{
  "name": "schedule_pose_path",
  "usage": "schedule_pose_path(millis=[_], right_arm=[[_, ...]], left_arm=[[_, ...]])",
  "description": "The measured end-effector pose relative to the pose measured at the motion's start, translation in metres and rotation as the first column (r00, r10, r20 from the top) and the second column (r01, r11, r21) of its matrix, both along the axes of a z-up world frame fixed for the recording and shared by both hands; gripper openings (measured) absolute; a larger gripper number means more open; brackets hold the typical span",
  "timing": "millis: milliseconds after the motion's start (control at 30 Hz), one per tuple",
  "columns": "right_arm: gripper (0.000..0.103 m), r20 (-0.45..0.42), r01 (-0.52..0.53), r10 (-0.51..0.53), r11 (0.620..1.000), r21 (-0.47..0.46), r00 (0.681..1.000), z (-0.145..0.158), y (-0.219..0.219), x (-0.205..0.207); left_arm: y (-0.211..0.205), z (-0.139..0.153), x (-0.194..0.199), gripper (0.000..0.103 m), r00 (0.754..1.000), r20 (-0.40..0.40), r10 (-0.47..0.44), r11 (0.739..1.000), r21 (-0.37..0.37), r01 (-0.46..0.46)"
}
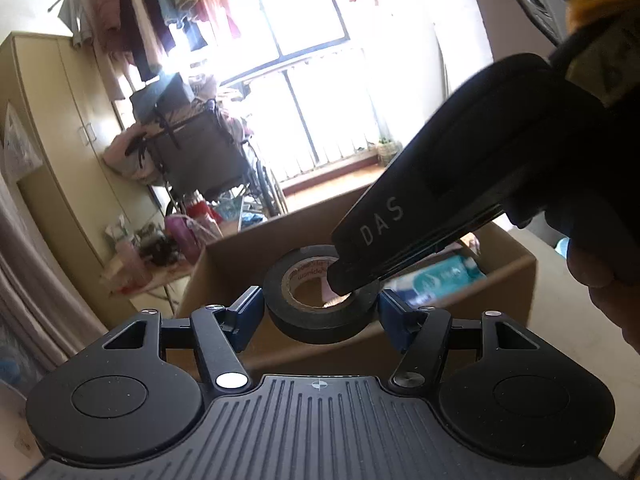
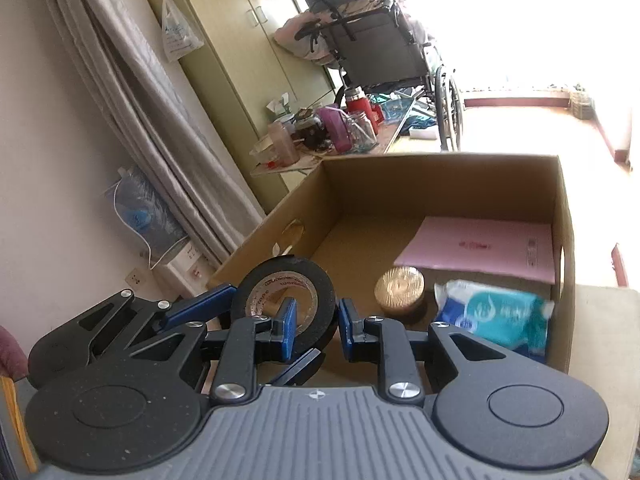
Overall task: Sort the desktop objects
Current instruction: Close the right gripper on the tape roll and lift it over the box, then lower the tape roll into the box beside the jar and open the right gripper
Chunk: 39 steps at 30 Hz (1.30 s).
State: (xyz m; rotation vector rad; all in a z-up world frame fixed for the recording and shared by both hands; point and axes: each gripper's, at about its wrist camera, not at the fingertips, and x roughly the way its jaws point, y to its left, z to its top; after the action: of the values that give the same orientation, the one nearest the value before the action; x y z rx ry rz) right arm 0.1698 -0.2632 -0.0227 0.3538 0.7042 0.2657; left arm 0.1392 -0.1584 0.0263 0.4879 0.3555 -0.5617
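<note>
A black tape roll [image 1: 316,326] hangs in the air over the near edge of an open cardboard box [image 1: 240,256]. My left gripper [image 1: 322,316] is shut on it, blue pads pressing the roll's outer sides. My right gripper [image 1: 348,280] reaches in from the upper right, one finger down through the roll's hole. In the right wrist view my right gripper [image 2: 316,328] pinches the wall of the tape roll [image 2: 288,270], one pad inside the hole and one outside. The left gripper's blue fingers [image 2: 200,304] show at the roll's left and underside.
The cardboard box [image 2: 400,184] holds a pink booklet [image 2: 480,246], a round golden-topped container [image 2: 400,286] and a teal-and-white tissue pack [image 2: 496,312]. Beyond it stand a side table with bottles and jars [image 2: 340,128], a wheelchair [image 2: 380,48], a wardrobe and a bright window.
</note>
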Motion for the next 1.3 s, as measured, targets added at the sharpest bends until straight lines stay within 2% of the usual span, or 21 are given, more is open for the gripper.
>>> schedule_pose_path(millis=[133,367,500,667,733,800,900,933,1033,1100,1300], right_arm=[[0.025,-0.051,0.002,-0.001,1.000,0.011,0.999,-0.003,-0.008,0.028],[0.025,-0.223,-0.013,0.024,0.999,0.052,0.974,-0.035,-0.027,0.083],[0.025,-0.346,-0.013,0.046,0.995,0.097,0.937,-0.054,-0.037,0.111],[0.025,-0.485,-0.027,0.093,0.990,0.141,0.870,-0.073,-0.042,0.140],[0.025,-0.525,-0.044,0.109,0.990,0.134,0.844,-0.077,-0.040,0.147],[0.026,-0.569,-0.065,0.126,0.990,0.127,0.813,-0.083,-0.037,0.154],[0.026,-0.615,-0.102,0.142,0.990,0.100,0.776,-0.091,-0.033,0.163],[0.026,-0.628,-0.114,0.145,0.989,0.089,0.765,-0.094,-0.031,0.165],[0.025,-0.662,-0.147,0.153,0.987,0.066,0.734,-0.105,-0.027,0.170],[0.025,-0.676,-0.161,0.159,0.985,0.060,0.720,-0.112,-0.026,0.173],[0.025,-0.688,-0.187,0.160,0.982,0.036,0.708,-0.120,-0.021,0.172]], left_arm=[[-0.010,-0.002,0.016,0.063,1.000,-0.026,-0.015,1.000,0.023,0.016],[-0.024,-0.019,0.062,0.062,0.985,-0.169,-0.033,0.997,0.061,0.043],[-0.028,-0.028,0.077,0.062,0.968,-0.248,-0.040,0.994,0.087,0.063],[-0.030,-0.035,0.095,0.062,0.941,-0.334,-0.054,0.988,0.121,0.099],[-0.029,-0.038,0.103,0.062,0.920,-0.388,-0.057,0.986,0.120,0.112],[-0.025,-0.041,0.111,0.062,0.887,-0.459,-0.055,0.987,0.107,0.116],[-0.018,-0.045,0.130,0.060,0.819,-0.571,-0.050,0.992,0.064,0.106],[-0.017,-0.046,0.136,0.055,0.799,-0.599,-0.046,0.994,0.053,0.097],[-0.015,-0.049,0.154,0.055,0.730,-0.681,-0.049,0.995,0.034,0.098],[-0.014,-0.053,0.160,0.055,0.698,-0.714,-0.050,0.995,0.025,0.098],[-0.016,-0.061,0.162,0.055,0.673,-0.738,-0.050,0.994,0.027,0.104]])
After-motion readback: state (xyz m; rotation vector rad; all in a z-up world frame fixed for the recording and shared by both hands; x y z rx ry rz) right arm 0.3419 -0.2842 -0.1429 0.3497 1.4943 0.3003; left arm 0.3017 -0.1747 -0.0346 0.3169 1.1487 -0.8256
